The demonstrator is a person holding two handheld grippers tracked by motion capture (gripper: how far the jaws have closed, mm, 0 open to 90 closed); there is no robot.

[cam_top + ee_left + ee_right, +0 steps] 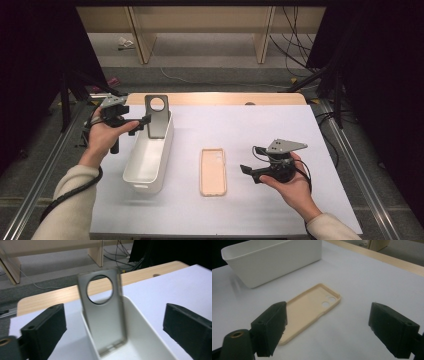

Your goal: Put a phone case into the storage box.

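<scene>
My left gripper (113, 332) has its two black jaws spread wide, one block at the lower left of the left gripper view and the other at the lower right, with nothing clamped between them. In the gap between them I see the grey plastic phone case with a large round camera hole (103, 312), standing nearly upright inside the white rectangular plastic bin (147, 340), its lower end down in the bin and its back against the bin's far end wall. I cannot tell whether either jaw touches the case; in that view both look apart from it. In the high view the left gripper (142, 120) sits in the upper left of the frame, just beside the grey case (157, 116) at the top end of the bin (150, 156).

My right gripper (327, 326) is also wide open and holds nothing. Between its jaws, farther off, the flat peach-coloured phone case with two small camera holes (310, 307) lies open side up on the white table surface (362, 282), with the bin (274, 258) beyond it in the upper left of that view. In the high view the right gripper (247, 171) is at the lower right of centre, near the peach case (213, 171) but apart from it, and that case lies between the bin and this gripper.
</scene>
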